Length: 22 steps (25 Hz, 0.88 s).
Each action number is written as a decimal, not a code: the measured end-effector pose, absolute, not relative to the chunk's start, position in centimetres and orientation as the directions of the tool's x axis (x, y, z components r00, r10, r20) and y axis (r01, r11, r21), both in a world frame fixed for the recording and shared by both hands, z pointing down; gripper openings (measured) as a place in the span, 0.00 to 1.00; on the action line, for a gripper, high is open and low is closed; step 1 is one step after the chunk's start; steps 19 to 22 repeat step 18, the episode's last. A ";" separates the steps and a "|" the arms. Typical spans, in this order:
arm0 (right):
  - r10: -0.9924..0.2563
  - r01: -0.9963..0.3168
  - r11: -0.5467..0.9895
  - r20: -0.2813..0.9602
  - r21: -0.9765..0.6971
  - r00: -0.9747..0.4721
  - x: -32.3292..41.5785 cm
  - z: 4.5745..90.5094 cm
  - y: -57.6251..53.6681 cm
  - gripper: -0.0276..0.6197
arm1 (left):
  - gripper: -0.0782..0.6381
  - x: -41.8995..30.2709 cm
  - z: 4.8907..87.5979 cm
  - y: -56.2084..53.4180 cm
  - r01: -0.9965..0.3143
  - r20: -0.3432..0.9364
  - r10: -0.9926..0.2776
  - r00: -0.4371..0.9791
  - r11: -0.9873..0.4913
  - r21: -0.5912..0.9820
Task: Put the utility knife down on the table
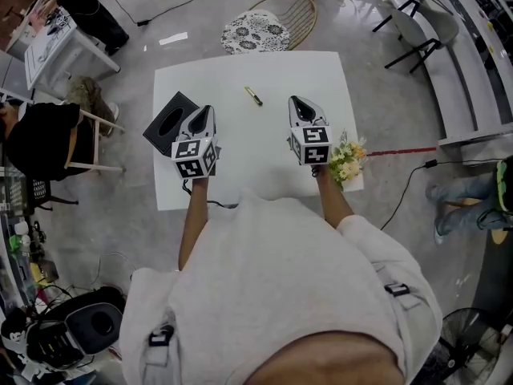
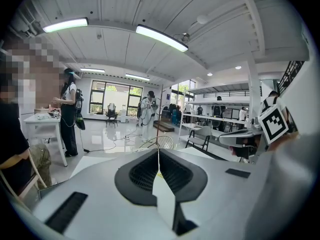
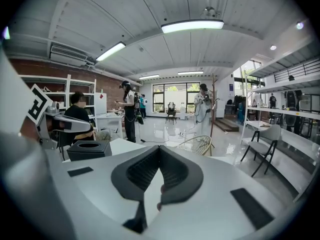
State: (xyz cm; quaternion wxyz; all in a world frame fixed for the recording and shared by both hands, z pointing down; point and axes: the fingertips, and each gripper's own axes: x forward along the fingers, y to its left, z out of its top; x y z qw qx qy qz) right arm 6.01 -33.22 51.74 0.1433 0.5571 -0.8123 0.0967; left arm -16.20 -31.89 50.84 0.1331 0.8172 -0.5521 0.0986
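Note:
The utility knife [image 1: 253, 95], a small yellow and black stick, lies on the white table [image 1: 240, 175] near its far edge, between the two grippers and a little beyond them. My left gripper [image 1: 207, 109] is to the knife's left, with its dark jaws closed together and nothing in them [image 2: 158, 150]. To the knife's right, my right gripper [image 1: 296, 100] is also shut and empty [image 3: 160, 147]. Neither gripper touches the knife. Both gripper views look level across the room.
A black tissue box [image 1: 170, 123] [image 3: 90, 150] stands at the table's left edge beside my left gripper. A small bunch of flowers [image 1: 346, 160] lies at the right edge. A wire chair with a patterned cushion [image 1: 255, 32] sits beyond the far edge. People stand around the room.

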 end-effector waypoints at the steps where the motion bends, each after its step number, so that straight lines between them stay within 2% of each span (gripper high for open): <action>1: -0.877 -0.932 0.361 0.341 0.003 -0.339 6.1 51.8 -33.2 0.09 | 0.14 -16.1 50.9 -31.9 -0.929 0.307 -0.876 0.371 -0.355 0.109; 22: -0.860 -0.925 0.378 0.375 0.018 -0.344 5.5 53.0 -33.3 0.09 | 0.14 -16.0 51.6 -32.2 -0.928 0.318 -0.872 0.371 -0.351 0.121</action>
